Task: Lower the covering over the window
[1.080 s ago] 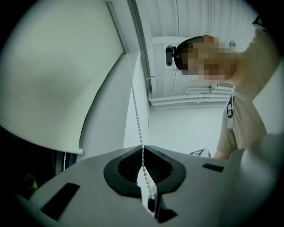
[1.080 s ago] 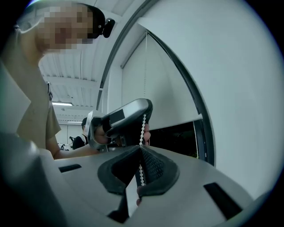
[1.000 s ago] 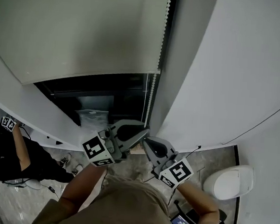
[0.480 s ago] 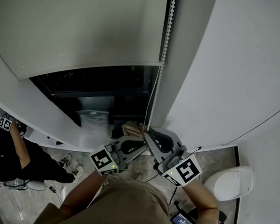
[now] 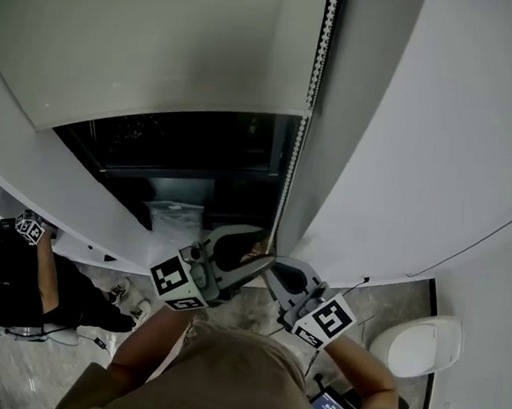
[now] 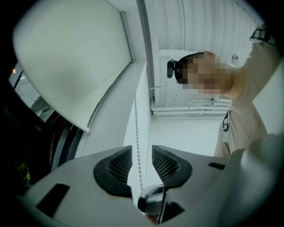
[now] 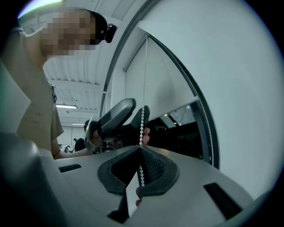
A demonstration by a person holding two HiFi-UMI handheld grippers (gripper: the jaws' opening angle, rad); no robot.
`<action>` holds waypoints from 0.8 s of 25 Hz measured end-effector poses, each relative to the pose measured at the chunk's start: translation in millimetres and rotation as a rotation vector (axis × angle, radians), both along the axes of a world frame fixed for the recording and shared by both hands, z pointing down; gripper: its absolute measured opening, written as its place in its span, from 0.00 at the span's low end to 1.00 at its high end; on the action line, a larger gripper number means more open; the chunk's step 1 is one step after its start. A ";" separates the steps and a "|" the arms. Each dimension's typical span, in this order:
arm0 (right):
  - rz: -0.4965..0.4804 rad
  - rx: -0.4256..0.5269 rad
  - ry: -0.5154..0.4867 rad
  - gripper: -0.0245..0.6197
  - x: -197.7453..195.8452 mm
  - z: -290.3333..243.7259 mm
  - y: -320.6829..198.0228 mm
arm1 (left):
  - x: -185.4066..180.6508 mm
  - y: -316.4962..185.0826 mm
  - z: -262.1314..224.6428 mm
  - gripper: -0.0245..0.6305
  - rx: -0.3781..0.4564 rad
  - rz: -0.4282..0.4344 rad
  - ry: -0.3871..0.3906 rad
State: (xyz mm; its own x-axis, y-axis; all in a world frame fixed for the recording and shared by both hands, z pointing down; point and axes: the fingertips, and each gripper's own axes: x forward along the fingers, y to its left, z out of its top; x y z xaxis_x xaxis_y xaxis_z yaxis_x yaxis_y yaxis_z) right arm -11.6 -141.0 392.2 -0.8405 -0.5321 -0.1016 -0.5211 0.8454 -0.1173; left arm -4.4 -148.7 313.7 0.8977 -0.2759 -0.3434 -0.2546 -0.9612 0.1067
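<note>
Pale roller blind fabric (image 5: 163,42) hanging partway down dark window glass (image 5: 199,142), lower part not yet covered. Thin white bead chain (image 6: 136,128) at blind's right edge: light, limp, likely slippery unless pinched square across beads. Right hand-held gripper (image 7: 141,148) just closed tight on chain. Left hand-held gripper (image 6: 142,153) just opened, chain passing between pads, not pinched. Best hold probably higher on same strand.

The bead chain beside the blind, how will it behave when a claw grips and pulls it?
Likely floppy and light: the bead chain is a thin string of small beads. The beads probably resist slipping; the right claw is shut on it.
</note>
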 end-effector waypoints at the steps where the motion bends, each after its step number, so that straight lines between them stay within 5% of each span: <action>1: -0.006 0.005 0.003 0.05 -3.8 -1.1 1.4 | 4.9 -2.3 -1.9 0.20 0.018 -0.017 -0.032; 2: -0.008 0.010 0.006 0.05 -6.1 -1.8 2.7 | 8.1 -4.0 -1.5 0.08 0.032 -0.030 -0.060; 5: 0.025 0.069 0.023 0.06 3.1 -6.5 6.0 | 6.1 -7.7 0.9 0.07 0.063 -0.058 -0.091; 8: 0.069 0.112 -0.058 0.23 27.8 -30.8 8.6 | -0.1 -9.8 19.6 0.07 0.057 -0.083 -0.143; 12: 0.084 0.168 -0.062 0.23 27.2 -68.8 -2.3 | 10.7 4.9 76.0 0.07 -0.041 -0.039 -0.221; 20: 0.069 0.176 -0.024 0.05 6.8 -71.1 -7.4 | 1.6 23.7 86.8 0.09 -0.070 0.007 -0.137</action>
State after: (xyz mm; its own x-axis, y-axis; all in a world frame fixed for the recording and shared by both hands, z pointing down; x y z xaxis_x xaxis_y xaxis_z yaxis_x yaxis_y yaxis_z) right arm -4.8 -148.4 321.1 -0.7990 -0.5606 -0.2176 -0.5772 0.8165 0.0160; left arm -2.8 -125.0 400.6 0.9370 -0.2881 -0.1975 -0.2644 -0.9545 0.1379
